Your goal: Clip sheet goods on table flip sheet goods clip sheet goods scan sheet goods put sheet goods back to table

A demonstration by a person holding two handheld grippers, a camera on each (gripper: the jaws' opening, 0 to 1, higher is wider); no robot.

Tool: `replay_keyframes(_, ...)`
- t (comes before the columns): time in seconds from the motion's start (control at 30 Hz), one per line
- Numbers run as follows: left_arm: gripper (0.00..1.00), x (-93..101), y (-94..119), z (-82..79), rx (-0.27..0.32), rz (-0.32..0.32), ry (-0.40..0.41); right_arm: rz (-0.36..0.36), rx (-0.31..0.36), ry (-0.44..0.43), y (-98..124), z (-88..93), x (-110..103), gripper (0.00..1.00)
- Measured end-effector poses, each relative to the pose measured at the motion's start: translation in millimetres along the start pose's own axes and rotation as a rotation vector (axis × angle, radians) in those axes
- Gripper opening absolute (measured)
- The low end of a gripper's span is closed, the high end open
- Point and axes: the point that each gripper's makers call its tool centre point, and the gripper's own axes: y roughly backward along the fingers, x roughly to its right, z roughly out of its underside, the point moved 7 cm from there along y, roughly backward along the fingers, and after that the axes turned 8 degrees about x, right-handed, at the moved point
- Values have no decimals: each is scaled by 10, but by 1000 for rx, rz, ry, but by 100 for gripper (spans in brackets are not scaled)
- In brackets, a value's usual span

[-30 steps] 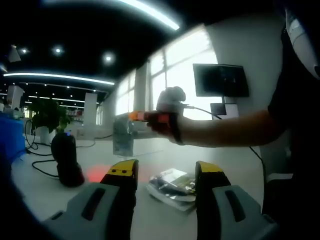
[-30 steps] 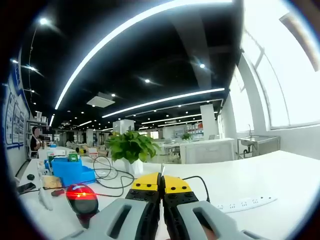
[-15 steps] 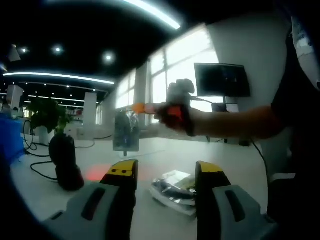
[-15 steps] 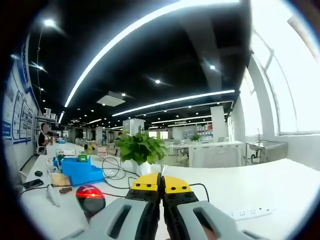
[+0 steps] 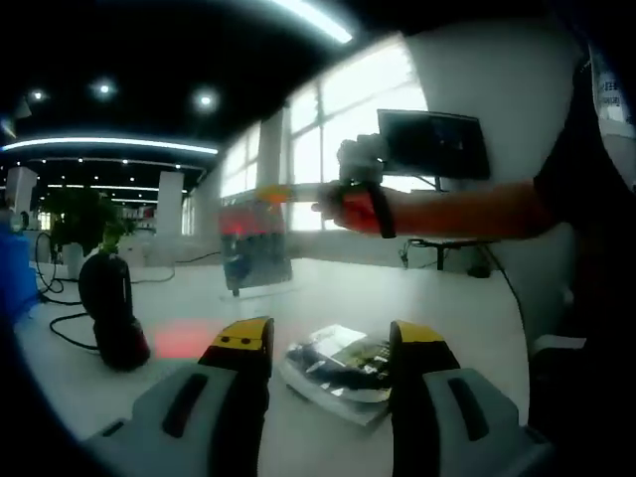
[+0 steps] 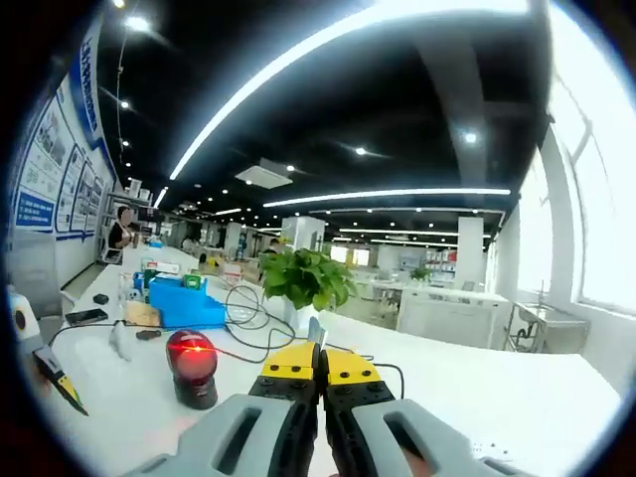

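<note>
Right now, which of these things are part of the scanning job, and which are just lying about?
Part of the job:
- sheet pack hanging from the right tool
- scanner, lit red
- pile of packs on the table

Lying about:
- potted plant
- blue box
- cables

Each gripper is built with grey moulded jaws capped in yellow with black ends: the left gripper (image 5: 328,343) and the right gripper (image 6: 318,363). An oval slot is recessed into each grey jaw body. A dark strap is worn at the wrist of the person's hand (image 5: 350,204), and dark clothing is worn on the body.
</note>
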Motion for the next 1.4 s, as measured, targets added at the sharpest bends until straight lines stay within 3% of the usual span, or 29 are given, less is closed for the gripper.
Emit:
replay_keyframes(0.3, 40, 82, -28, 164, -25, 48, 13, -50, -34, 63, 62, -48, 87, 0)
replay_keyframes(0.67, 40, 84, -21, 116, -14, 50, -1, -115, -75, 80, 60, 153, 69, 0)
replay_keyframes(0.93, 40, 97, -19, 104, 0, 60, -14, -194, -81, 31, 68, 252, -27, 0)
replay_keyframes(1.13, 40, 119, -36, 122, -5, 70, -13, -195, -100, 3, 52, 346, 21, 0)
replay_keyframes(1.4, 40, 110, -23, 131, -9, 65, -12, -170, -154, 49, 4, 541, 147, 0)
